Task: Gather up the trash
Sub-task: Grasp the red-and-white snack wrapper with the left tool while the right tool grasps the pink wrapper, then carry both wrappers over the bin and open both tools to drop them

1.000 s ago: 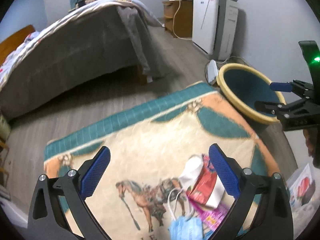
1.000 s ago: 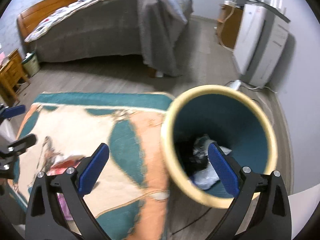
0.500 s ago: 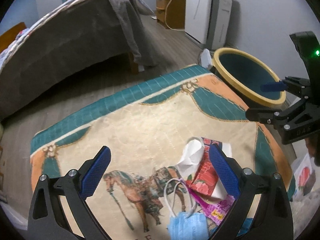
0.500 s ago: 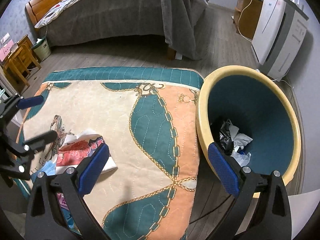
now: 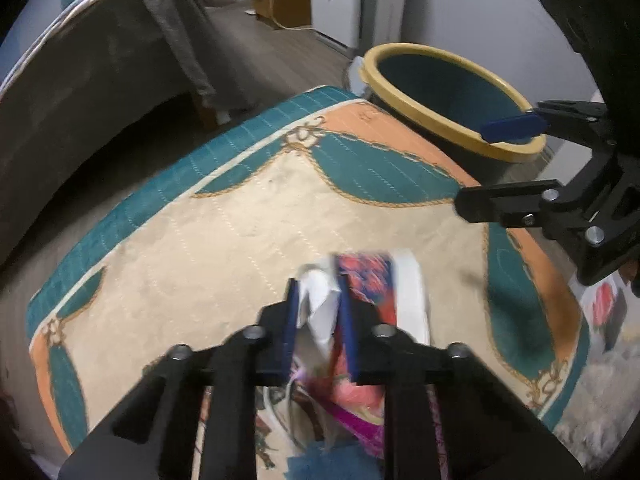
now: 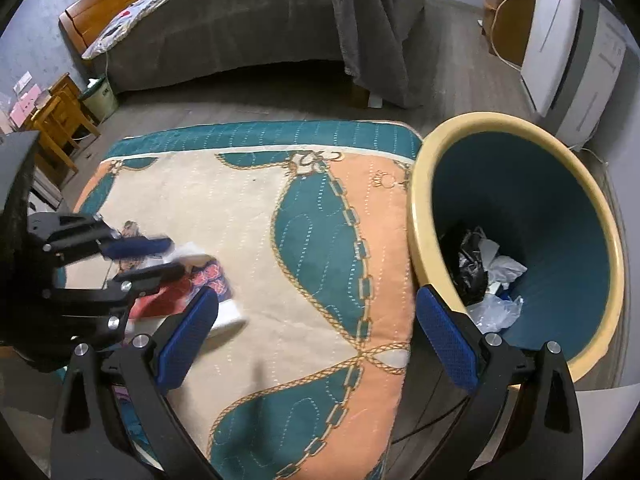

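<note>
My left gripper (image 5: 318, 312) is shut on a crumpled white paper (image 5: 320, 310) at the top of a trash pile on the rug (image 5: 240, 208). Under it lie a red-and-white packet (image 5: 384, 280), a pink wrapper (image 5: 360, 428) and a blue face mask (image 5: 328, 464). In the right wrist view the left gripper (image 6: 160, 258) grips the paper (image 6: 192, 252) over the red packet (image 6: 188, 286). My right gripper (image 6: 316, 340) is open and empty above the rug (image 6: 248, 200), beside the yellow-rimmed teal bin (image 6: 424, 232). The bin (image 5: 404, 92) holds black and white rubbish (image 6: 488, 276).
A bed with a grey cover (image 6: 260, 28) stands behind the rug. A white appliance (image 6: 560, 52) and a wooden cabinet (image 6: 504, 20) are at the back right. A wooden stool (image 6: 56, 120) and a small green bin (image 6: 100, 96) are at the left.
My left gripper has dropped onto the trash pile and closed on the white paper. My right gripper has drawn back from the bin and stays open.
</note>
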`<state>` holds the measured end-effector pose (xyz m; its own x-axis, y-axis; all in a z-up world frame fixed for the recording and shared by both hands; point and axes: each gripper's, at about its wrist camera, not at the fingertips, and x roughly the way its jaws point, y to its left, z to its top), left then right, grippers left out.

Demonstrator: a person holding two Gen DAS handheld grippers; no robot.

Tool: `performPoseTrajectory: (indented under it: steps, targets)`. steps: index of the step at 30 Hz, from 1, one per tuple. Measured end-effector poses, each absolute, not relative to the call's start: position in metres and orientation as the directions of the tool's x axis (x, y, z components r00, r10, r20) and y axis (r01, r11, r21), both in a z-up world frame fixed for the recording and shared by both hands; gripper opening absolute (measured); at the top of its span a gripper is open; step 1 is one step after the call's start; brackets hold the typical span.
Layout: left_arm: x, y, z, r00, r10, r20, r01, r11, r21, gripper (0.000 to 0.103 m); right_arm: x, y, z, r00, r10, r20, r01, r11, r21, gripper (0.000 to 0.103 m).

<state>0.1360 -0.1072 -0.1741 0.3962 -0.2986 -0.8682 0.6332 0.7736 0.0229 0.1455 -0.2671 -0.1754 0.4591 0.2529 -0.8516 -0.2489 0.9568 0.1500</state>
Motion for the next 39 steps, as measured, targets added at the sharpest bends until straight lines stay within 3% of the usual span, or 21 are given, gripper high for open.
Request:
performPoseTrajectory:
  steps: [6, 10, 17, 20, 23, 26, 27, 39]
  targets:
    - [0.128, -0.082, -0.143, 0.480, -0.317, -0.818, 0.593, 0.805, 0.036, 0.015, 0.139, -0.244, -0.175, 0.437, 0.290, -0.851, -0.315, 0.936, 0.157, 0.097]
    - [0.122, -0.045, -0.126, 0.543, -0.263, -0.798, 0.524, 0.848, 0.077, 0.015, 0.132, -0.217, -0.176, 0.405, 0.321, -0.856, -0.377, 0.912, 0.163, 0.097]
    - [0.119, 0.006, -0.129, 0.541, -0.197, -0.818, 0.428, 0.901, 0.066, 0.015, 0.113, -0.167, -0.191, 0.303, 0.346, -0.888, -0.503, 0.850, 0.159, 0.097]
    - [0.115, 0.015, -0.128, 0.553, -0.190, -0.811, 0.422, 0.904, 0.076, 0.015, 0.108, -0.153, -0.203, 0.248, 0.329, -0.911, -0.542, 0.826, 0.151, 0.082]
    - [0.114, 0.023, -0.130, 0.552, -0.194, -0.811, 0.417, 0.906, 0.067, 0.015, 0.103, -0.146, -0.213, 0.201, 0.307, -0.930, -0.563, 0.813, 0.147, 0.054]
    - [0.111, 0.027, -0.129, 0.555, -0.199, -0.807, 0.421, 0.904, 0.067, 0.015, 0.102, -0.143, -0.214, 0.198, 0.296, -0.935, -0.577, 0.806, 0.133, 0.013]
    - [0.111, 0.028, -0.130, 0.556, -0.203, -0.806, 0.422, 0.904, 0.064, 0.015, 0.103, -0.145, -0.212, 0.196, 0.305, -0.932, -0.572, 0.808, 0.143, 0.009]
    - [0.111, 0.019, -0.126, 0.570, -0.207, -0.795, 0.429, 0.901, 0.073, 0.015, 0.118, -0.174, -0.161, 0.405, 0.314, -0.859, -0.527, 0.848, 0.061, 0.007]
